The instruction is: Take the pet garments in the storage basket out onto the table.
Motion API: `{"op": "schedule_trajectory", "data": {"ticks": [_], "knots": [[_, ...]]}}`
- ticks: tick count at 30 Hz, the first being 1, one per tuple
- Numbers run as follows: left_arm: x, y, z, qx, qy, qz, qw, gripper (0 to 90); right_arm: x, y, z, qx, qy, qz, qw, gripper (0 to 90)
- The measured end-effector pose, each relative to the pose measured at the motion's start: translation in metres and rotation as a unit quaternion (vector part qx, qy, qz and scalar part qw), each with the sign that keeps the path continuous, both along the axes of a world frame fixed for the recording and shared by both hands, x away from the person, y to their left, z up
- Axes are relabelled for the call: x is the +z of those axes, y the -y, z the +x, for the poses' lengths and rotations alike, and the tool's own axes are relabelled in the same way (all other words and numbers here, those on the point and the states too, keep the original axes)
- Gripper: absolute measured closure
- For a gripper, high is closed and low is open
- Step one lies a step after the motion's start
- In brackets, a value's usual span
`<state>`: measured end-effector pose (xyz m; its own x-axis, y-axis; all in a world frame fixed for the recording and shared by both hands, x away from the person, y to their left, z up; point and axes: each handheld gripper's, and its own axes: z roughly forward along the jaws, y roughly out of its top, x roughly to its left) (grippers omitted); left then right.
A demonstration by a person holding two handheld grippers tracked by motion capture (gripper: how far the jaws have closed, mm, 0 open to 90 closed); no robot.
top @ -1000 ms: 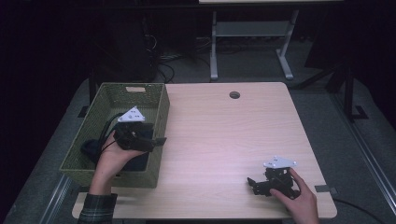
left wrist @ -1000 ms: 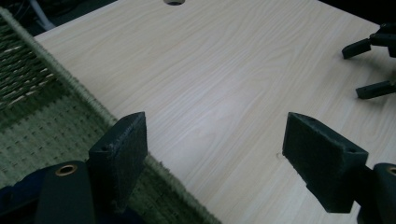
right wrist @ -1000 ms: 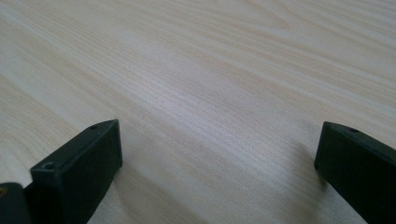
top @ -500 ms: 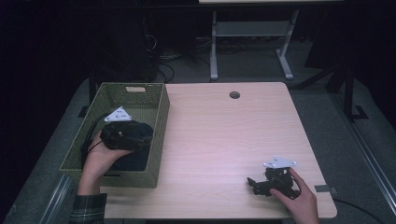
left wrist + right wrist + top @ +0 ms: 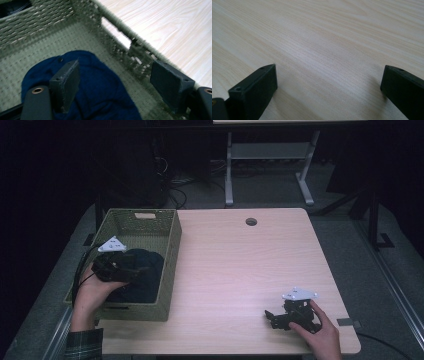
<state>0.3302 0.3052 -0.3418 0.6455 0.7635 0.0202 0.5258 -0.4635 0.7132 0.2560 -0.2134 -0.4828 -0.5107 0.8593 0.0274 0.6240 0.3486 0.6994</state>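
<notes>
Dark blue cloth (image 5: 100,87) lies crumpled in woven basket (image 5: 167,245) at bench's left. Looks soft, light, limp; best pinched at raised fold. Left tool (image 5: 120,82) wide, empty, above it. Right tool (image 5: 329,87) wide, empty, on bench (image 5: 240,265).

I can find no words, numbers, labels or signs to read anywhere here.
</notes>
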Motion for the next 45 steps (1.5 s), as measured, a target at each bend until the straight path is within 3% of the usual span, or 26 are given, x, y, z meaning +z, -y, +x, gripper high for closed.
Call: {"op": "schedule_trajectory", "data": {"ticks": [16,19,24,29,33,39,42,45], "knots": [[-0.017,-0.028,0.006,0.025,-0.022,0.031,0.999,29.8,0.0,0.0,0.0,0.0,0.0,0.0,1.0,0.4],[-0.021,-0.031,0.01,0.024,-0.038,0.039,0.9982,30.6,0.0,0.0,0.0,0.0,0.0,0.0,1.0,0.5],[-0.025,-0.032,0.014,0.017,-0.041,0.052,0.9977,31.7,0.0,0.0,0.0,0.0,0.0,0.0,1.0,0.5],[-0.033,-0.033,0.02,0.004,-0.054,0.086,0.9949,32.6,0.0,0.0,0.0,0.0,0.0,0.0,1.0,0.5],[-0.038,-0.033,0.025,0.0,-0.068,0.09,0.9936,32.6,0.0,0.0,0.0,0.0,0.0,0.0,1.0,0.4],[-0.05,-0.033,0.03,-0.007,-0.099,0.106,0.9894,31.7,0.0,0.0,0.0,0.0,0.0,0.0,1.0,0.5],[-0.058,-0.035,0.032,-0.006,-0.116,0.124,0.9855,31.3,0.0,0.0,0.0,0.0,0.0,0.0,1.0,0.4],[-0.064,-0.037,0.034,-0.002,-0.124,0.121,0.9849,31.2,0.0,0.0,0.0,0.0,0.0,0.0,1.0,0.4]]}}
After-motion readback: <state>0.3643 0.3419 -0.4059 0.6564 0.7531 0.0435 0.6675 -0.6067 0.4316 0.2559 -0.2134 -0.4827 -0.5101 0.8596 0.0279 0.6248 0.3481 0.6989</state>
